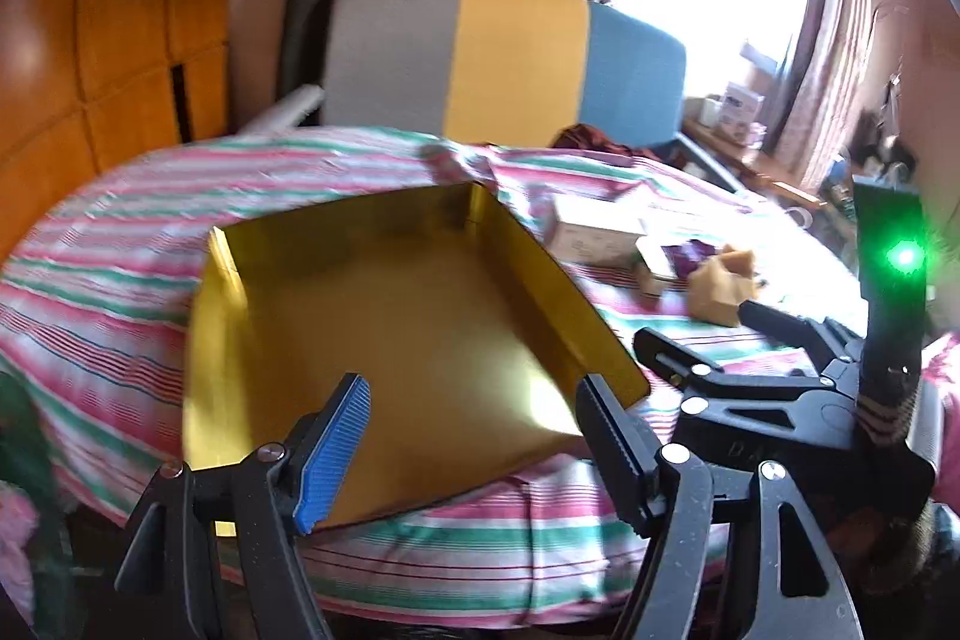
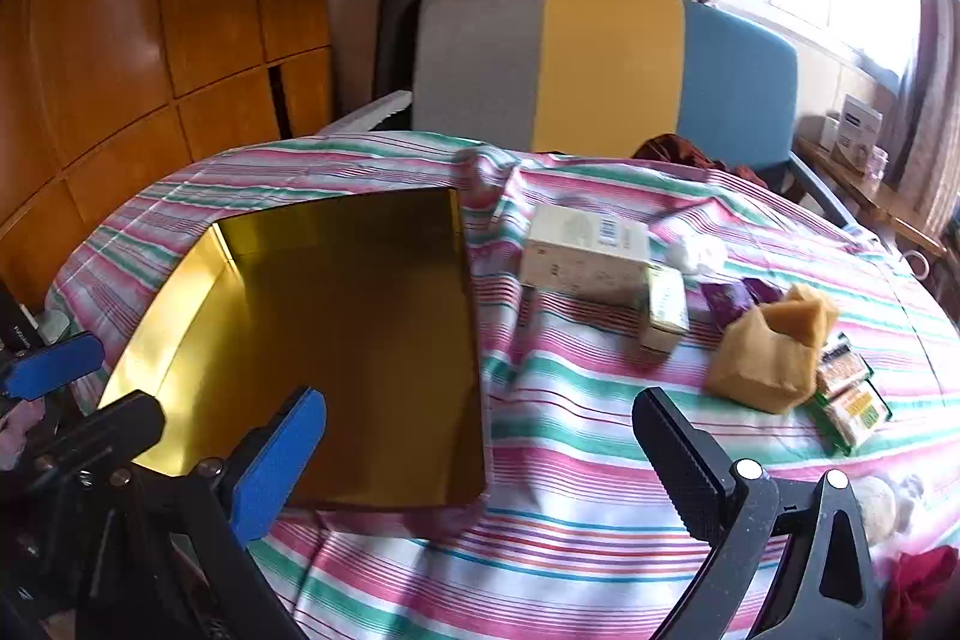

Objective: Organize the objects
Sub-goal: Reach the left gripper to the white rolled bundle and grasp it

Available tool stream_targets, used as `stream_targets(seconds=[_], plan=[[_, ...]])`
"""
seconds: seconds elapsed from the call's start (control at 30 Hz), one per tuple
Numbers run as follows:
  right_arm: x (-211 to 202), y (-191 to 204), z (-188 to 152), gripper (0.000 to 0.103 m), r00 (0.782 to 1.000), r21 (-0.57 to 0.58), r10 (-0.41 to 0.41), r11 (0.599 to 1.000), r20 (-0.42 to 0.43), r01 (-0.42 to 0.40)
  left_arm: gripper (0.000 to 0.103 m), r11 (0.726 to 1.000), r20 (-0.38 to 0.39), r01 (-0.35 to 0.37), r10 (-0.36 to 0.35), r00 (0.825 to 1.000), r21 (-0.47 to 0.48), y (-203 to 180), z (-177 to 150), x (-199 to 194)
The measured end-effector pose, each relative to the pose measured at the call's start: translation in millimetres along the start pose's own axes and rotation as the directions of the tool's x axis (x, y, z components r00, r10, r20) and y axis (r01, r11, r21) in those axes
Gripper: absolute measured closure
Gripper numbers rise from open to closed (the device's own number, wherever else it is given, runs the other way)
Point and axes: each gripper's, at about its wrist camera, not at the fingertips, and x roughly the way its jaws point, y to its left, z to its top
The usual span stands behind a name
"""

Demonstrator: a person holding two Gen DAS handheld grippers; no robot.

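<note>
A gold tin tray [image 2: 336, 316] lies open and empty on the striped bedsheet [image 2: 570, 520], toward the left of the bed. The left gripper [image 1: 474, 436] hangs over the tray's near edge with its jaws spread apart, one blue pad to the left and one black pad to the right, nothing between them. The right gripper [image 2: 480, 460] hovers just right of the tray's near right corner, its jaws wide apart over bare sheet, gripping nothing.

To the right of the tray, apart from it, sits a cluster of loose things: a white carton [image 2: 585, 250] farthest back, a small pale box [image 2: 663, 307] touching its right end, purple wrappers [image 2: 735, 295] beside that, a crumpled tan paper bag [image 2: 771, 352] nearer, and green snack packets [image 2: 849, 394] just right of the bag. A chair back in grey, yellow and blue [image 2: 606, 64] stands beyond the bed, with a wooden wardrobe [image 2: 120, 40] on the far left
</note>
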Motion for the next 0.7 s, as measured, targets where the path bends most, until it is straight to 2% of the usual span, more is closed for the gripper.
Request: stream_targets(seconds=[0.23, 0.4, 0.53, 0.6, 0.7], plan=[[-11, -79, -9, 0.000, 0.997, 0.139, -0.068, 0.988, -0.044, 0.073, 0.025, 0.997, -0.030, 0.052, -0.051, 0.998, 0.050, -18, 10, 15], [-40, -166, -17, 0.000, 0.986, 0.301, -0.154, 0.939, -0.061, 0.165, 0.025, 0.986, -0.087, 0.130, -0.121, 0.989, 0.107, -45, 19, 29], [-66, -232, -25, 0.000, 0.966, 0.415, -0.250, 0.874, -0.063, 0.253, 0.025, 0.958, -0.160, 0.230, -0.204, 0.966, 0.173, -82, 24, 48], [-77, -259, -32, 0.000, 0.959, 0.477, -0.274, 0.836, -0.069, 0.273, 0.025, 0.935, -0.201, 0.290, -0.250, 0.947, 0.204, -103, 25, 59], [-99, -287, -45, 0.000, 0.951, 0.539, -0.302, 0.792, -0.066, 0.288, 0.025, 0.873, -0.259, 0.422, -0.360, 0.896, 0.247, -138, 23, 74]])
